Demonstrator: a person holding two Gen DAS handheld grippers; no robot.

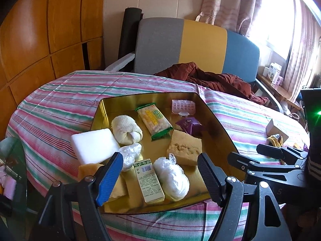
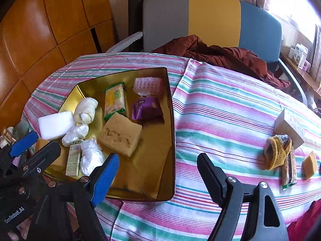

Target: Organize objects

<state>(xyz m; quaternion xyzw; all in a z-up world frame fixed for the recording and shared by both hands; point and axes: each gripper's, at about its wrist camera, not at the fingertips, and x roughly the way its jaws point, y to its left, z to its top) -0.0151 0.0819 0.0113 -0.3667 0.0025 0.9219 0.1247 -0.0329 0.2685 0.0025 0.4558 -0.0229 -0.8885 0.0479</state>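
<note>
A gold tray on the striped tablecloth holds a white block, a rolled cream cloth, a green-edged snack pack, a purple packet, a pink pill case, a yellow sponge, two plastic-wrapped bundles and a small green box. My left gripper is open and empty, hovering over the tray's near end. My right gripper is open and empty, over the tray's near right corner. On the cloth to the right lie a cardboard box, a yellow knitted item and a small sponge piece.
A grey, yellow and blue chair with a dark red jacket stands behind the table. Wooden cabinets are at the left. A window shelf with boxes is at the far right. The left gripper shows in the right wrist view.
</note>
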